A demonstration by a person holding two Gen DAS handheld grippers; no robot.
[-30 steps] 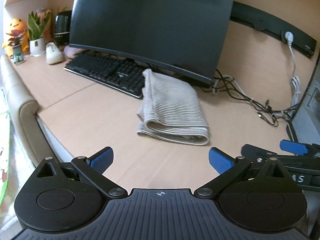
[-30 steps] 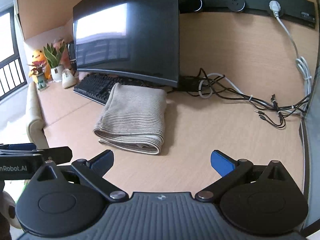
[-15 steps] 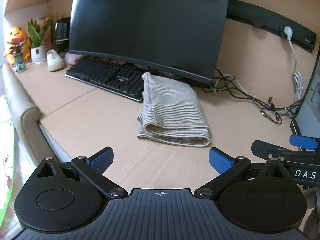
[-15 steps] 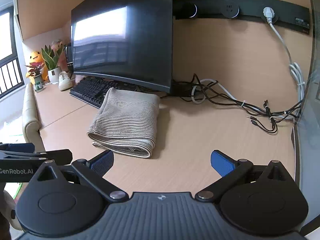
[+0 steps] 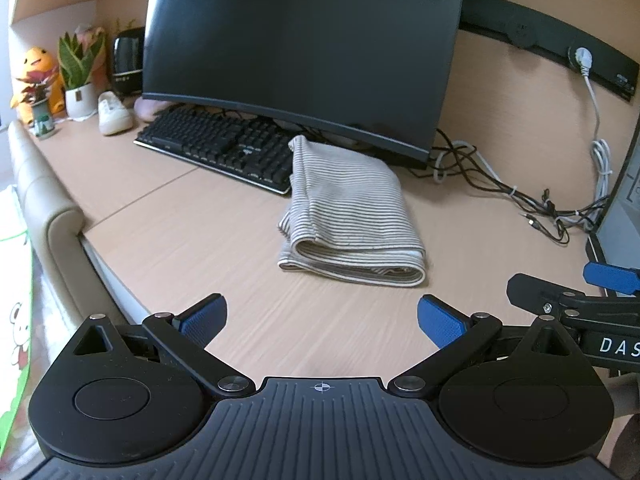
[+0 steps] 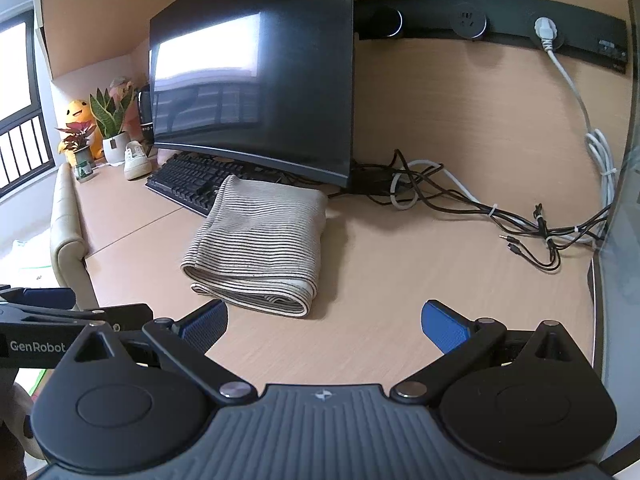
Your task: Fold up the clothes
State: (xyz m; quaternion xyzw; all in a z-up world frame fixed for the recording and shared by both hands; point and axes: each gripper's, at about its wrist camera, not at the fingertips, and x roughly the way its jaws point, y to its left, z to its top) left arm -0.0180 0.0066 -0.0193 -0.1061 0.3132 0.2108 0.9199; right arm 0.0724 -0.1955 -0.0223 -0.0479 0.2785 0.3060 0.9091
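A beige striped garment [image 5: 352, 212] lies folded in a neat rectangle on the wooden desk [image 5: 200, 248], its far end resting on the keyboard's edge; it also shows in the right wrist view [image 6: 260, 240]. My left gripper [image 5: 322, 318] is open and empty, held above the desk a short way in front of the garment. My right gripper [image 6: 324, 320] is open and empty too, in front of the garment and to its right. Neither touches the cloth. The right gripper's side [image 5: 580, 308] shows at the left view's right edge.
A black monitor [image 5: 304, 48] and black keyboard [image 5: 216, 144] stand behind the garment. Tangled cables [image 6: 500, 220] lie at the back right. Plants, a toy and a small shoe [image 5: 114, 114] sit at the far left. A padded chair edge [image 5: 48, 208] borders the desk's left.
Both grippers have drawn back and risen a little from the folded garment, staying open. The garment has not moved.
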